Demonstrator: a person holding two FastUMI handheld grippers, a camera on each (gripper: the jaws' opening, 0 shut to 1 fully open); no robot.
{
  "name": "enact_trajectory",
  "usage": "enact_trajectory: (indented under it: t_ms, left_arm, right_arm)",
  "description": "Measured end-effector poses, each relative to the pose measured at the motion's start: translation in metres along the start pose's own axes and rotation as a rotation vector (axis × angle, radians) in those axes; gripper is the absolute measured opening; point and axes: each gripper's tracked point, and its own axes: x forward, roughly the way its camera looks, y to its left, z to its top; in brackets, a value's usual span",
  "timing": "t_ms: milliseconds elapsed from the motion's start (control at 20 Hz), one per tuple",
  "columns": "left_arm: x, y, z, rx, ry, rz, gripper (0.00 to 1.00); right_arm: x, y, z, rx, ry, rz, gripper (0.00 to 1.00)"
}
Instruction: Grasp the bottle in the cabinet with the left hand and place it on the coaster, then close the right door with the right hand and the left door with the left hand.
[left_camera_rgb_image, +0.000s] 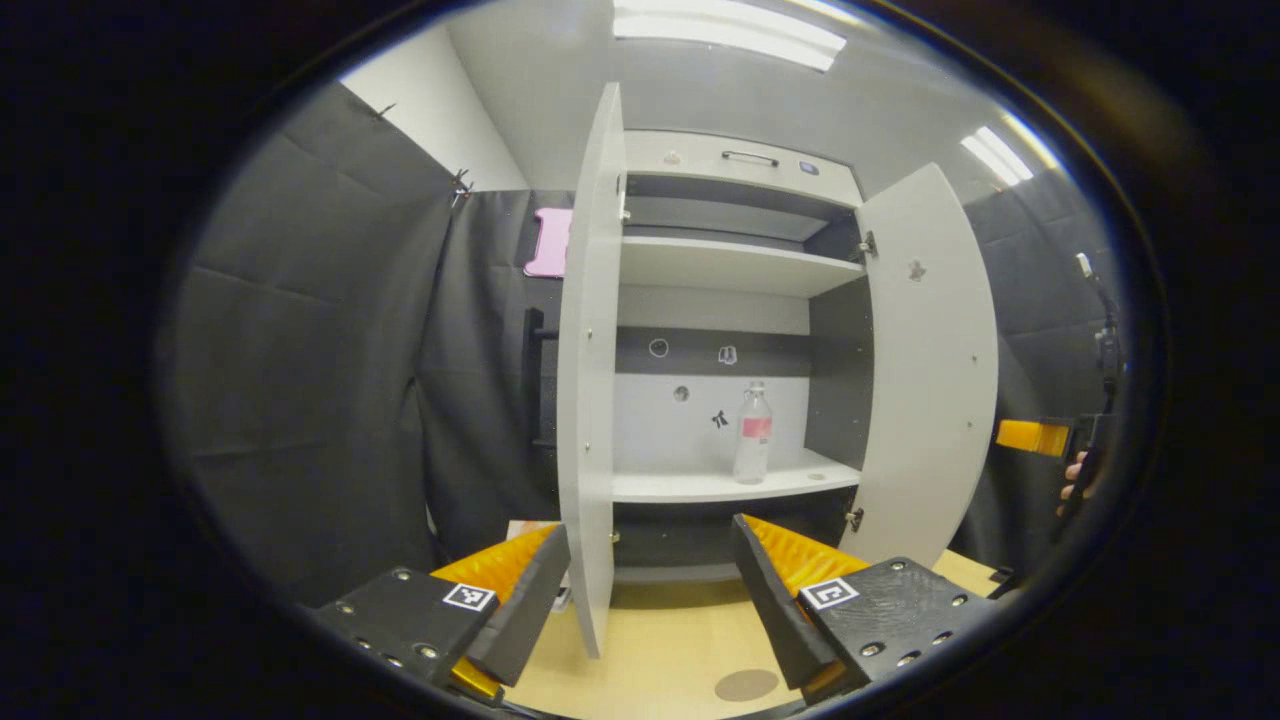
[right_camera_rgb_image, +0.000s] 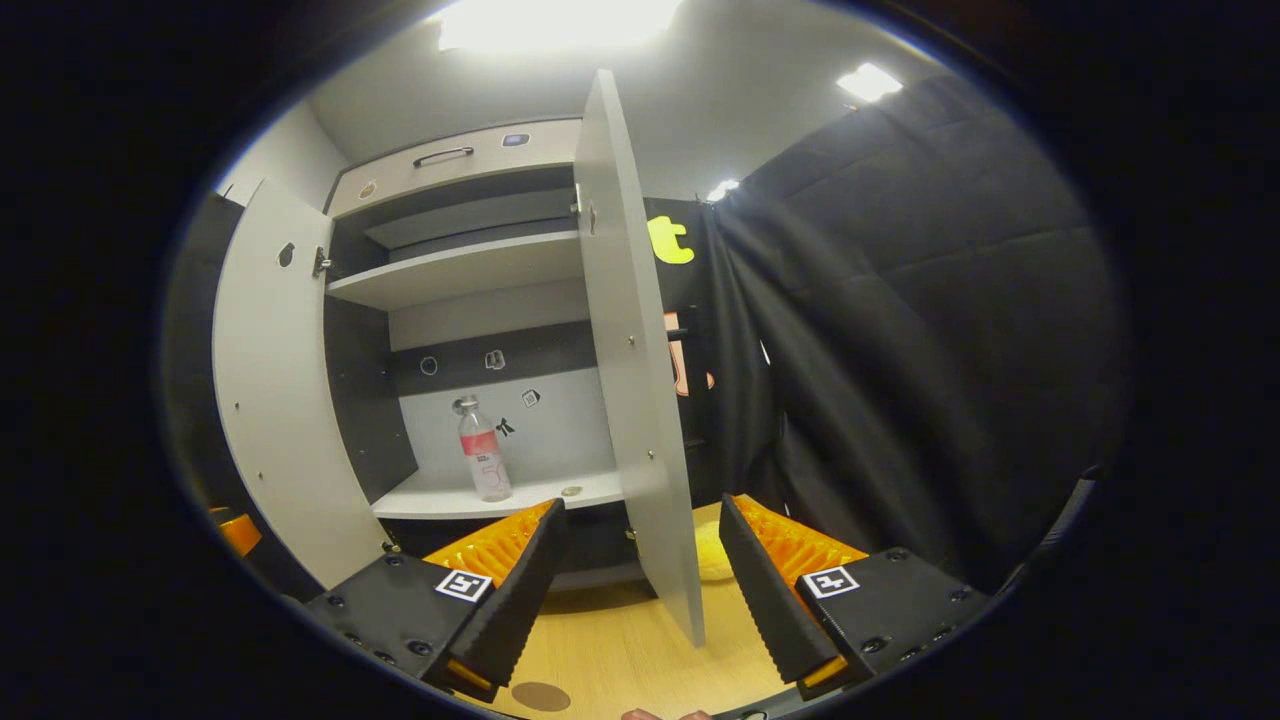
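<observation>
Nothing of the task looks done yet: the bottle (left_camera_rgb_image: 752, 432) stands upright on the lower shelf (left_camera_rgb_image: 700, 486) of the cabinet (left_camera_rgb_image: 735, 160), toward its right side, and both doors hang open. By the look of it, the grasp, the placing on the coaster (left_camera_rgb_image: 746, 685) and both door closings all remain.

In the left gripper view, going left to right, the left door (left_camera_rgb_image: 590, 380) stands almost edge-on, its lower edge coming down between the spread fingers of the left gripper (left_camera_rgb_image: 650, 590), which holds nothing. Next comes the open cabinet bay with the bottle, then the right door (left_camera_rgb_image: 930, 370) swung wide. At the far right edge the right gripper (left_camera_rgb_image: 1035, 437) shows, held in a hand (left_camera_rgb_image: 1075, 480).

The round coaster lies on the wooden table (left_camera_rgb_image: 650, 650), low between the left fingers. The way to the bottle looks free to the right of the left door's edge, though that edge is close.

In the right gripper view the right gripper's own fingers are also spread and empty, with the near door's edge between them.
</observation>
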Motion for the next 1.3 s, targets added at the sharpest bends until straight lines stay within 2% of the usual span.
enact_trajectory:
  t_ms: [150,200,250,300,350,650,700,750,800,850,900,950,1150,1200,1250,1300]
  left_arm:
    - [0.0,-0.003,-0.012,0.028,0.021,0.003,0.99]
    - [0.0,-0.007,-0.017,0.035,0.029,-0.003,0.94]
    - [0.0,-0.012,-0.021,0.038,0.035,-0.015,0.94]
    - [0.001,-0.019,-0.025,0.038,0.04,-0.03,0.97]
    - [0.003,-0.026,-0.027,0.035,0.043,-0.048,0.94]
    - [0.02,-0.064,-0.03,0.012,0.053,-0.154,0.94]
    - [0.024,-0.071,-0.029,0.009,0.054,-0.17,0.94]
    - [0.03,-0.076,-0.028,0.003,0.056,-0.187,0.94]
    - [0.036,-0.083,-0.026,-0.006,0.055,-0.207,0.92]
    - [0.043,-0.092,-0.024,-0.018,0.052,-0.236,0.95]
    - [0.052,-0.103,-0.021,-0.031,0.049,-0.266,0.95]
    - [0.062,-0.113,-0.022,-0.039,0.051,-0.287,0.94]
    - [0.109,-0.141,-0.014,-0.056,0.062,-0.317,0.94]
    - [0.123,-0.144,-0.01,-0.06,0.064,-0.316,1.0]
    - [0.138,-0.147,-0.007,-0.062,0.065,-0.312,1.0]
    - [0.152,-0.149,-0.005,-0.064,0.061,-0.309,0.94]
  right_arm:
    - [0.001,-0.009,-0.001,-0.01,0.02,-0.02,0.97]
    - [0.0,-0.013,-0.001,-0.018,0.025,-0.028,0.97]
    - [-0.001,-0.016,-0.001,-0.027,0.027,-0.034,0.97]
    - [-0.001,-0.019,0.001,-0.035,0.03,-0.043,0.97]
    - [-0.002,-0.021,0.002,-0.041,0.031,-0.048,0.97]
    - [-0.007,-0.04,0.006,-0.045,0.039,-0.091,0.97]
    - [-0.009,-0.044,0.006,-0.039,0.042,-0.101,0.92]
    - [-0.01,-0.048,0.007,-0.031,0.045,-0.109,0.96]
    - [-0.014,-0.053,0.007,-0.029,0.048,-0.12,0.97]
    - [-0.017,-0.061,0.008,-0.034,0.043,-0.143,0.92]
    - [-0.018,-0.071,0.01,-0.042,0.035,-0.17,0.97]
    - [-0.019,-0.08,0.012,-0.05,0.028,-0.196,0.97]
    - [-0.009,-0.114,0.017,-0.057,0.015,-0.288,0.97]
    - [-0.003,-0.12,0.017,-0.051,0.017,-0.292,0.97]
    - [0.004,-0.124,0.018,-0.046,0.02,-0.292,0.97]
    - [0.011,-0.128,0.019,-0.046,0.018,-0.293,0.97]
